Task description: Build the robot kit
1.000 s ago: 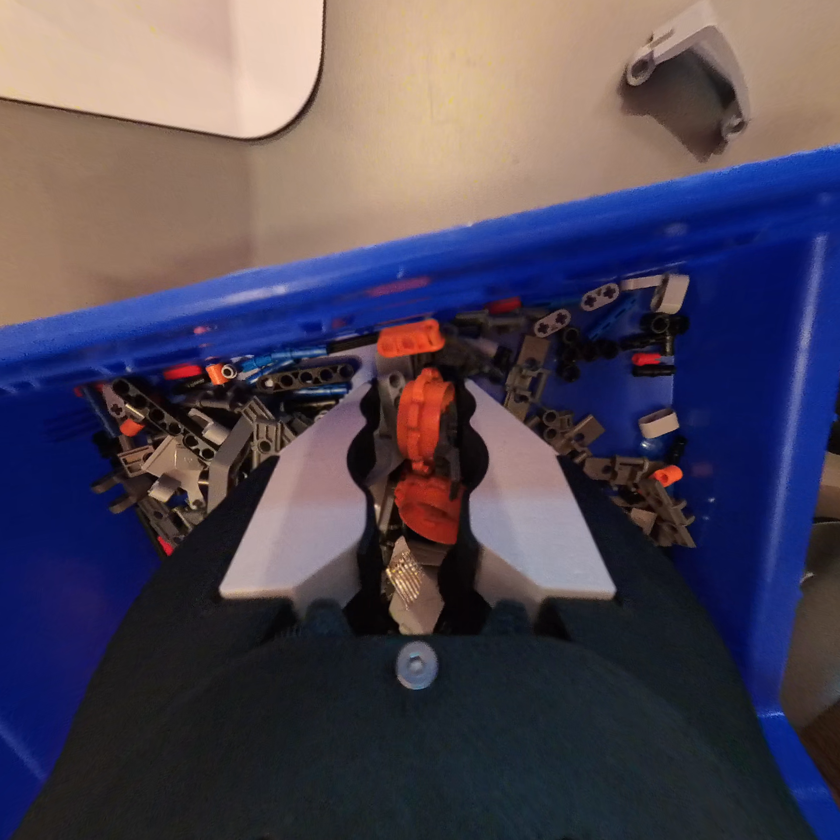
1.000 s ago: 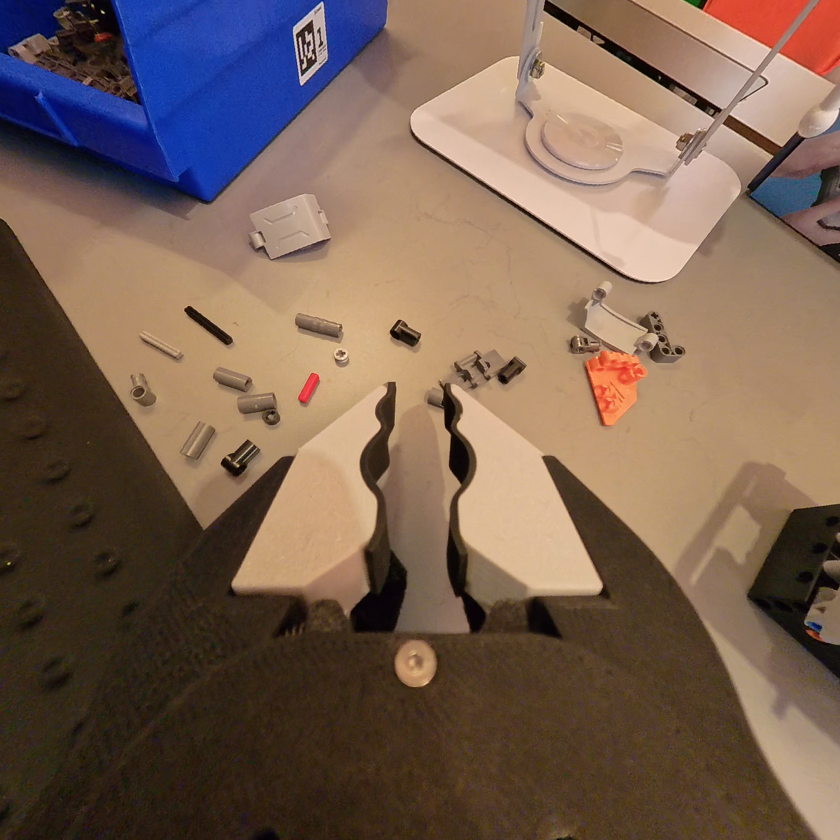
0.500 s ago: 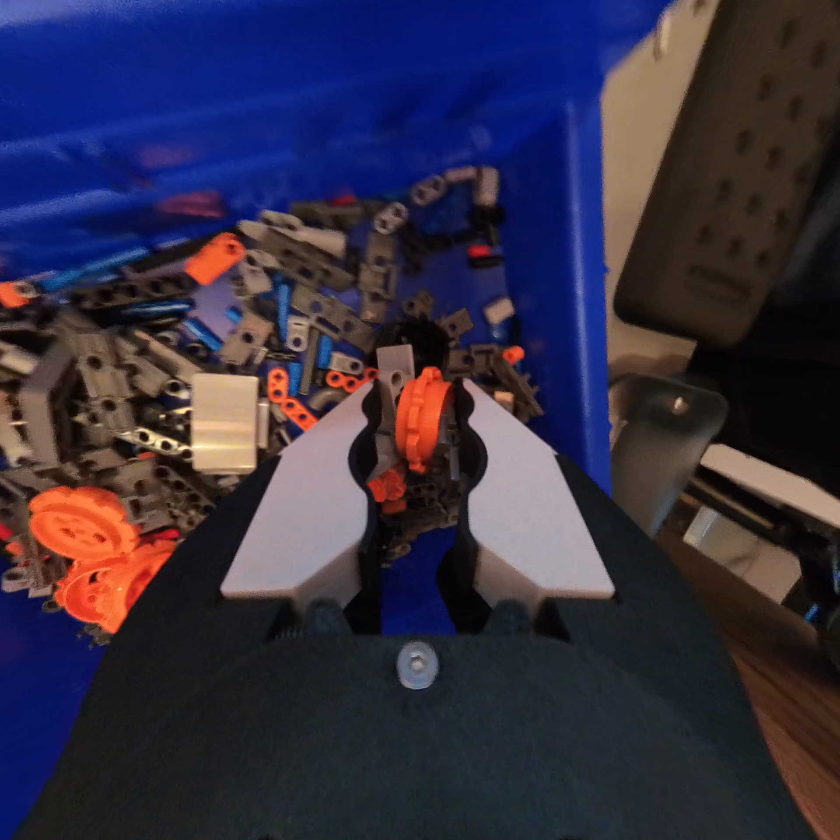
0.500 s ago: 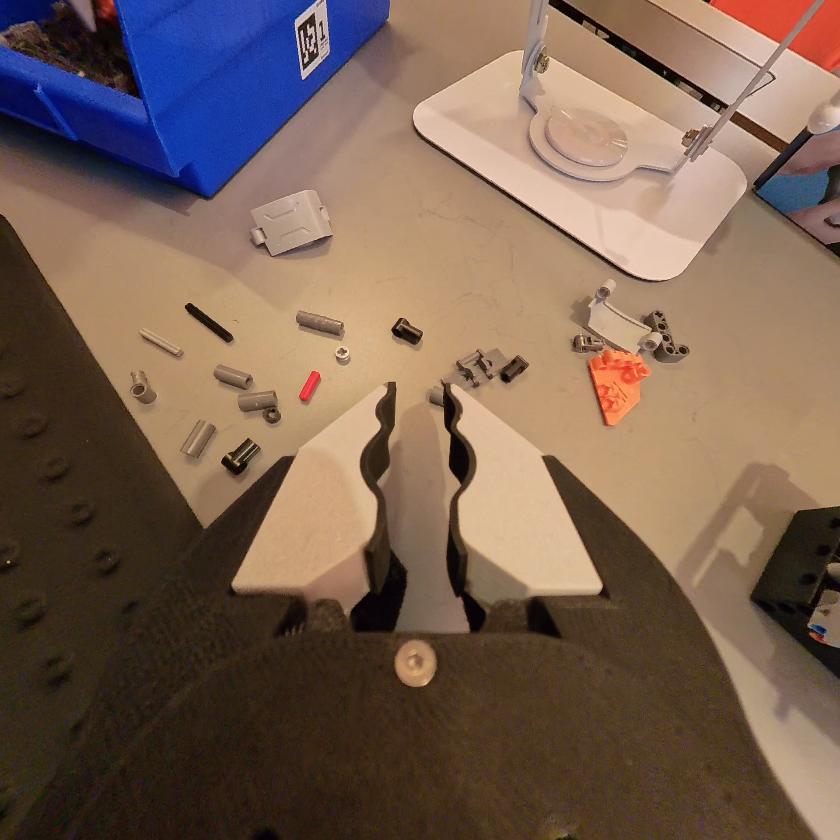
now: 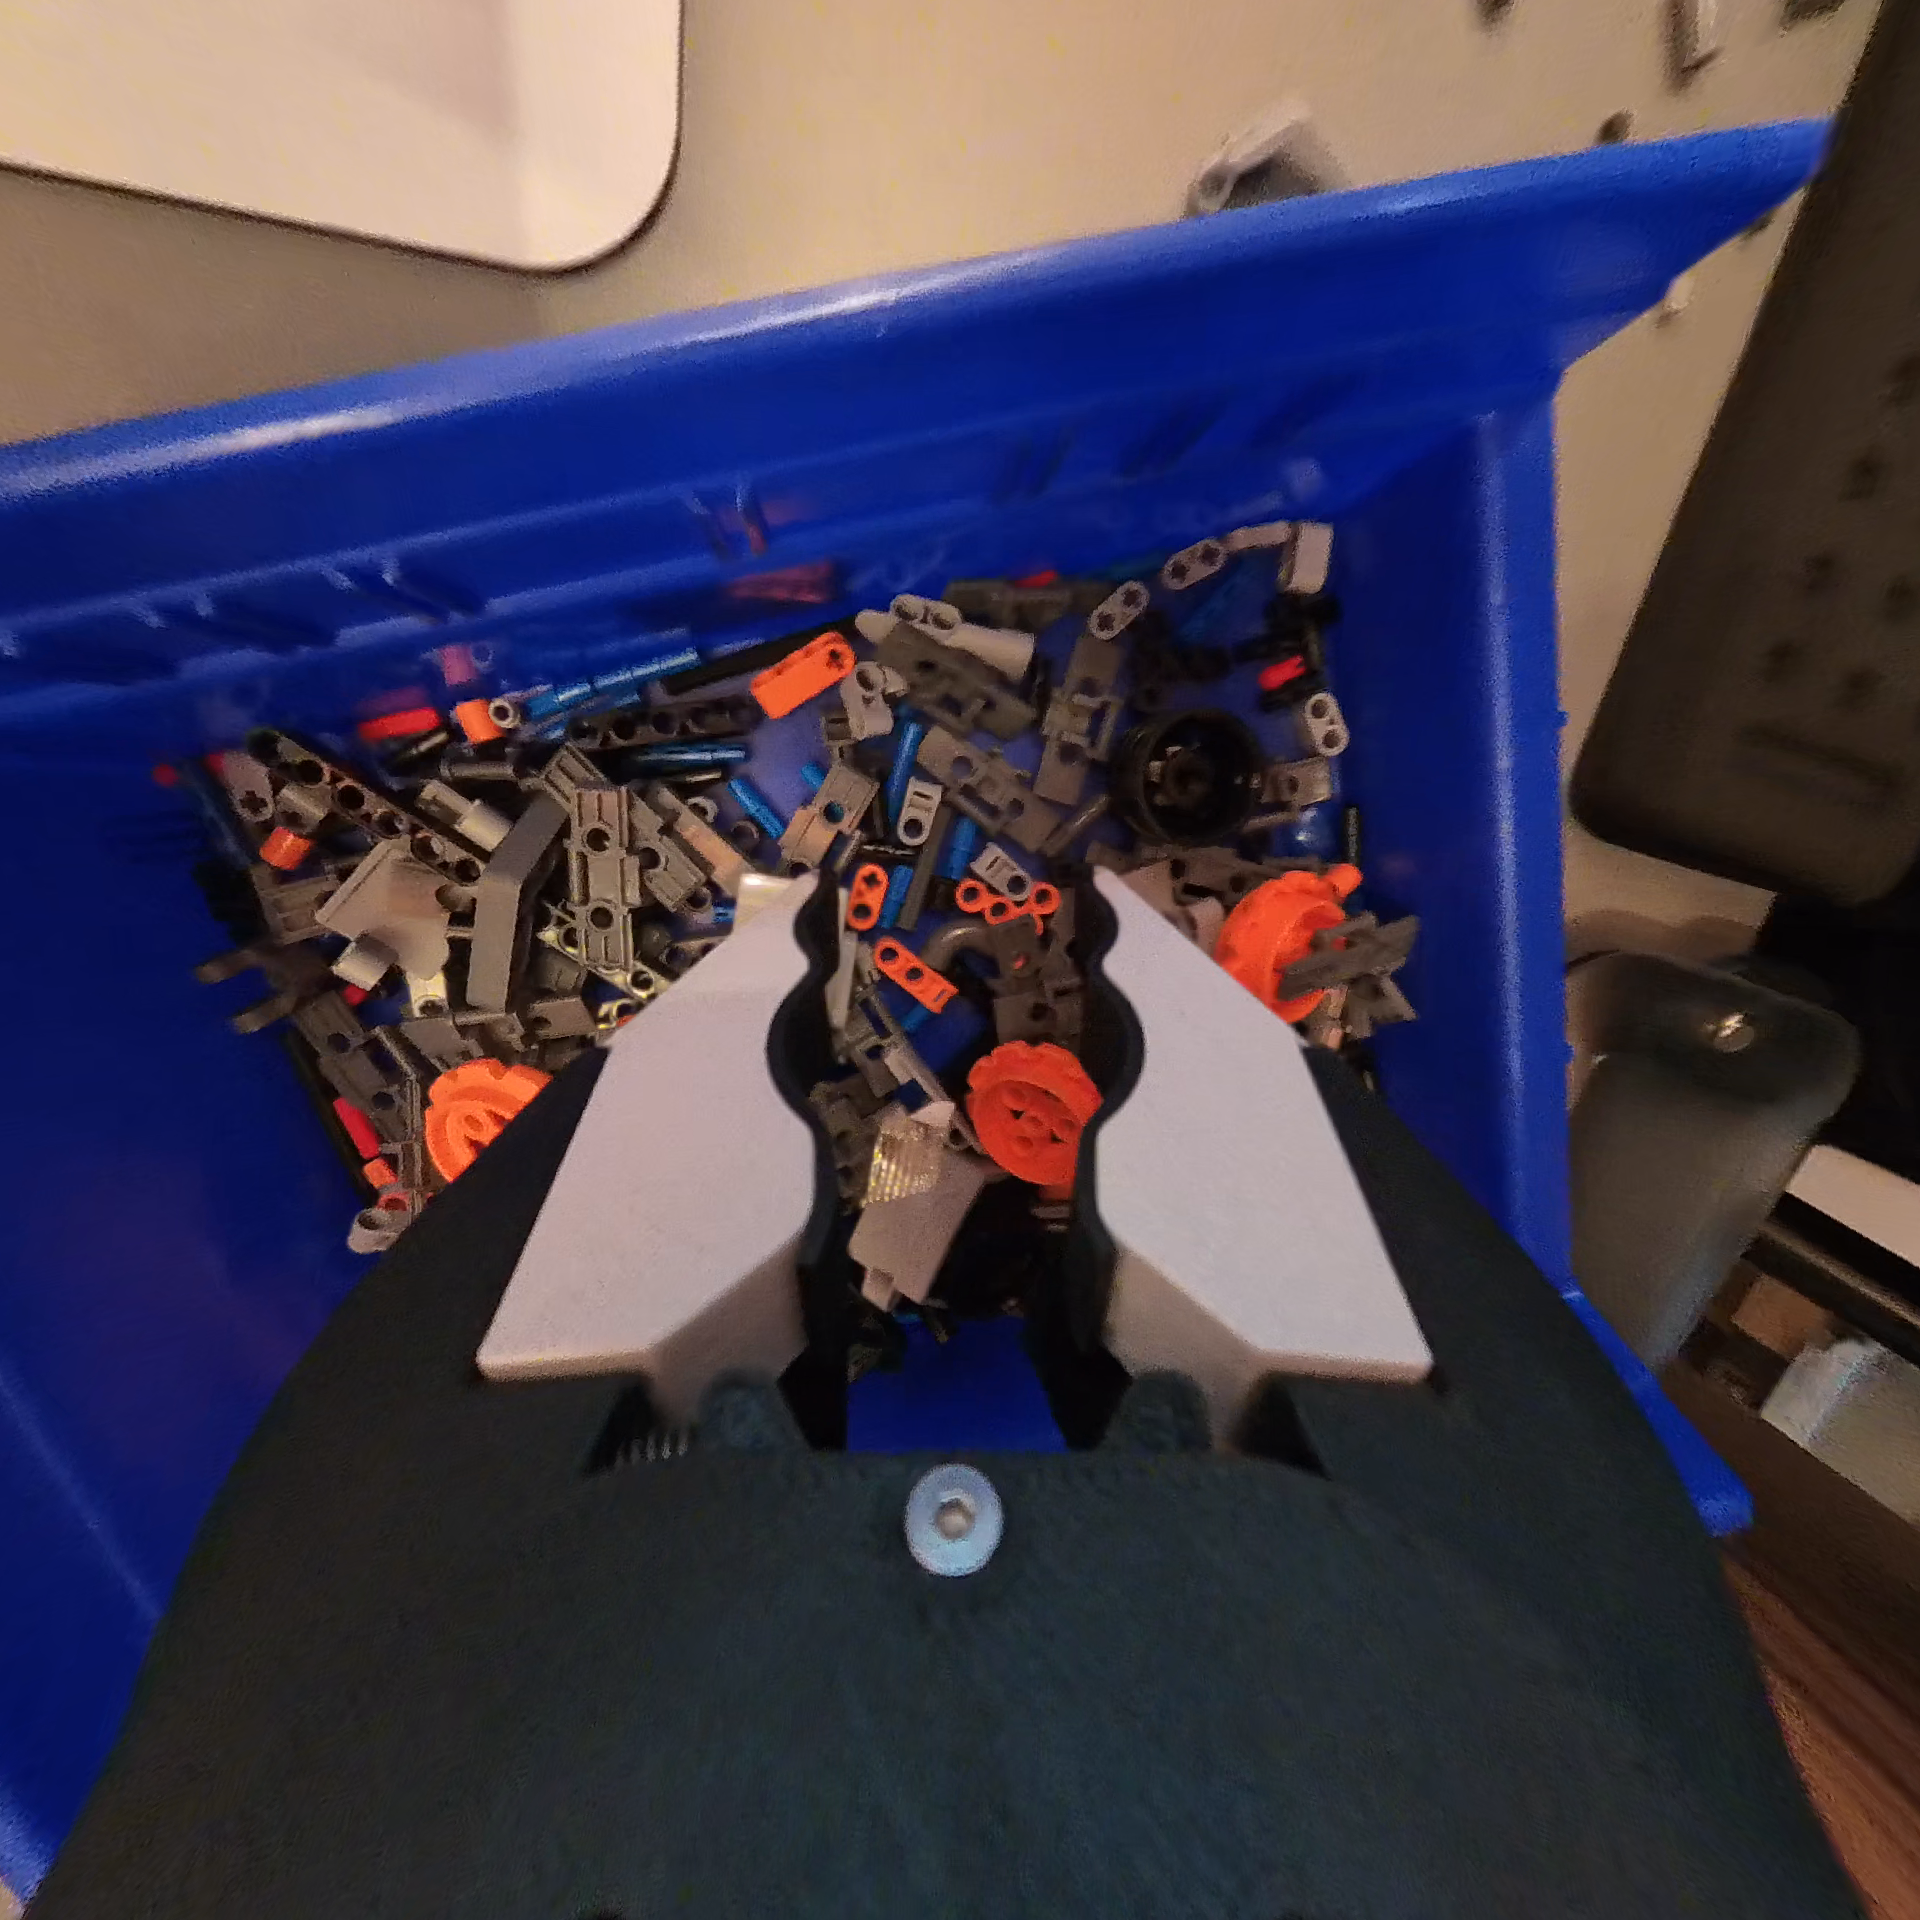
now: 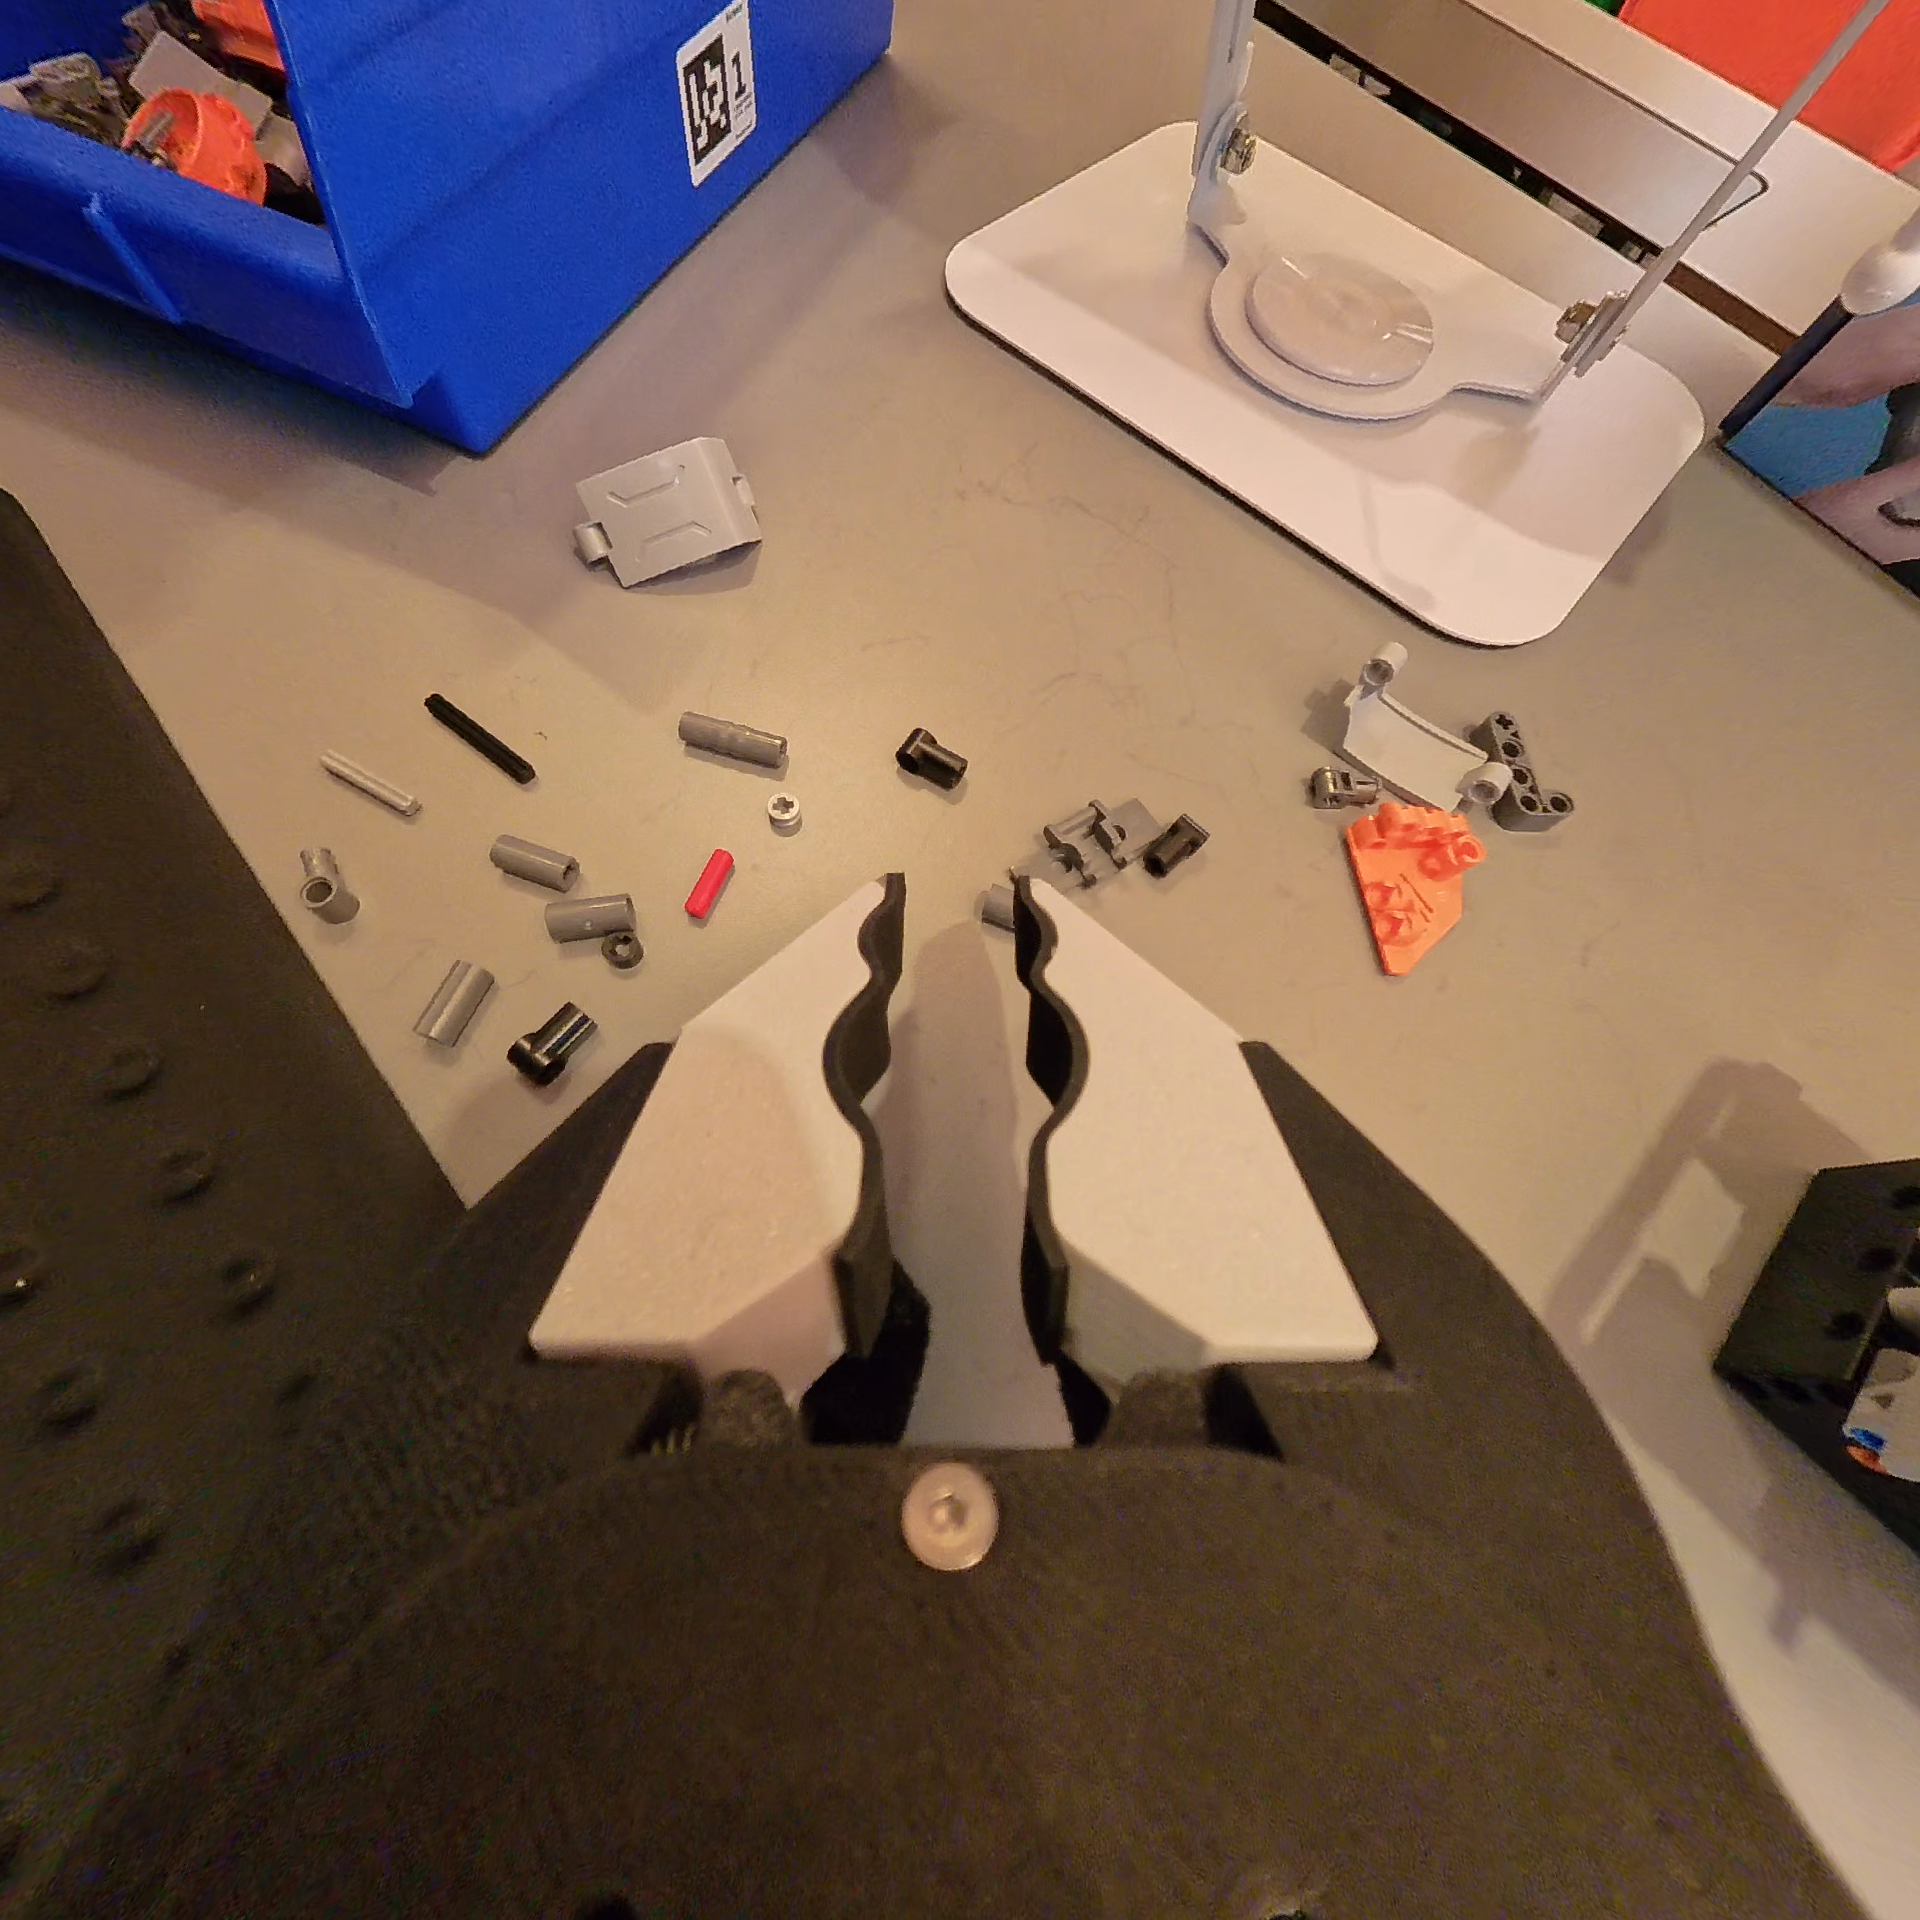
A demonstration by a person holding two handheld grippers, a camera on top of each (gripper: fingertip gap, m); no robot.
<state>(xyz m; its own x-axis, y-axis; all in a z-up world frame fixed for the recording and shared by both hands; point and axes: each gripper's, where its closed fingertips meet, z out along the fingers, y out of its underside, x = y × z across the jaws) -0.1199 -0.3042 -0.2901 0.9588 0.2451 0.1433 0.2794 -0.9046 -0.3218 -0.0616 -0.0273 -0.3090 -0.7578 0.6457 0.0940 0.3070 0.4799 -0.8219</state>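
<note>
My left gripper [image 5: 951, 883] is open and empty, low inside the blue bin [image 5: 935, 343] of loose building parts. An orange wheel [image 5: 1032, 1112] and a grey panel piece [image 5: 914, 1205] lie in the pile between its fingers. Another orange wheel with a dark piece on it [image 5: 1283, 940] lies just right of the right finger, and a third [image 5: 473, 1117] lies at the left. My right gripper [image 6: 958, 883] is slightly open and empty above the grey table [image 6: 1039, 582]. Small grey connectors [image 6: 1096, 836] lie just past its tips.
Scattered on the table are a grey panel [image 6: 668, 511], a black axle [image 6: 480, 738], a red pin [image 6: 710, 883], grey sleeves [image 6: 532, 860] and an orange wedge plate [image 6: 1411, 883]. A white stand base [image 6: 1330, 416] sits at the back right, the blue bin [image 6: 499, 208] at the back left, and a black block [image 6: 1829, 1340] at the right. Left tips to right tips: about 30 cm.
My left gripper has opened and let go of the orange wheel piece, which now lies in the bin. The left view swung back toward the bin's far wall. The right gripper stayed put.
</note>
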